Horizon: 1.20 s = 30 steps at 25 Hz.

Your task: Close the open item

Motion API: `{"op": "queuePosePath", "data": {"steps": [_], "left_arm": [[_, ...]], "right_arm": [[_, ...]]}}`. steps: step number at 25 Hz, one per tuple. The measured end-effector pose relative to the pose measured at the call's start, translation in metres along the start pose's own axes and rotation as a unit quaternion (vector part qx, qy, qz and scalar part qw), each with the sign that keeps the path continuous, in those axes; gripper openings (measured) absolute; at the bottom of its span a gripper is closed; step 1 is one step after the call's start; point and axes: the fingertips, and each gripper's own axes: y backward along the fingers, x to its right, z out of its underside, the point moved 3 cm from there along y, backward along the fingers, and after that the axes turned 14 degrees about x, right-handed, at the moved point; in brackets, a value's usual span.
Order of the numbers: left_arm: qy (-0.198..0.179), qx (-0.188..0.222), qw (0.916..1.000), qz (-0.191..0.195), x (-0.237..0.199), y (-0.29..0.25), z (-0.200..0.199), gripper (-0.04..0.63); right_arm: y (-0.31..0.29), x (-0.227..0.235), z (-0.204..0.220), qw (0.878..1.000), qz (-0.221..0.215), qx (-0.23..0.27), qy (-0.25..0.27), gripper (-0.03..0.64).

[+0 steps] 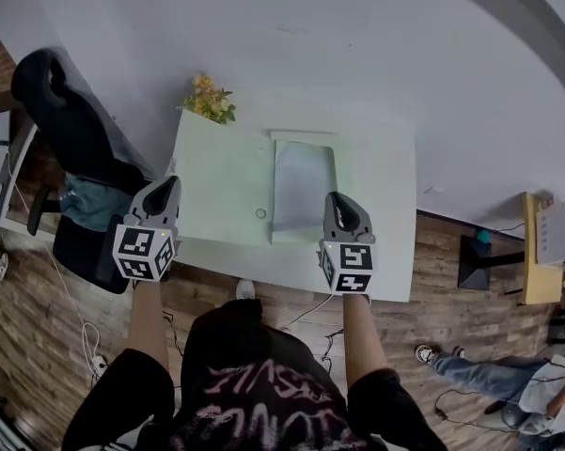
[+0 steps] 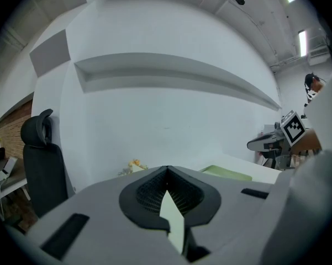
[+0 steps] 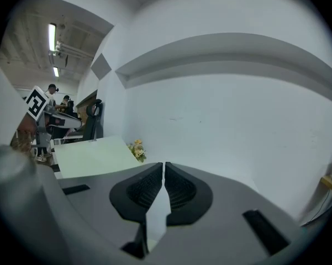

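A flat pale grey-blue item (image 1: 304, 188), like an opened folder or book, lies on a pale green mat (image 1: 221, 181) in the middle of the white table (image 1: 385, 186). What it is exactly I cannot tell. My right gripper (image 1: 337, 198) hovers at the item's near right corner, jaws together, holding nothing. My left gripper (image 1: 168, 183) hangs at the table's left edge, well left of the item, jaws also together and empty. In the left gripper view the jaws meet at the tip (image 2: 166, 169); in the right gripper view only a thin slit parts them (image 3: 163, 164).
A small ring (image 1: 260, 213) lies on the mat left of the item. Yellow flowers (image 1: 210, 99) stand at the table's far left corner. A black office chair (image 1: 66, 130) is left of the table. A person (image 1: 508, 374) sits on the floor at the lower right. A white wall is behind.
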Motion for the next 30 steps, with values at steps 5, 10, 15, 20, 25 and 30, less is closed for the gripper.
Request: {"op": "queuePosePath", "data": {"steps": [5,10,15,20,25,30], "left_arm": [[0.023,-0.008,0.9992,-0.031,-0.055,0.000,0.016,0.012],[0.041,-0.050,0.9971,-0.041,-0.090,0.002,0.051,0.014],[0.049,-0.102,0.9935,-0.013,-0.093,-0.003,0.086,0.017],[0.053,-0.137,0.9891,0.009,-0.084,-0.012,0.112,0.095],[0.069,-0.114,0.9906,0.029,-0.073,-0.022,0.105,0.095],[0.094,-0.052,0.9921,0.064,-0.057,-0.035,0.070,0.095]], "right_arm": [[-0.034,-0.017,0.006,1.000,-0.002,-0.012,-0.001,0.028],[-0.059,-0.033,0.012,1.000,-0.005,-0.024,0.003,0.028],[-0.068,-0.034,0.020,0.999,0.001,-0.039,0.005,0.028],[-0.071,-0.026,0.033,0.999,0.010,-0.051,0.004,0.028],[-0.071,-0.019,0.041,0.998,0.011,-0.054,-0.003,0.028],[-0.070,-0.005,0.036,0.999,0.014,-0.048,-0.005,0.028]]}}
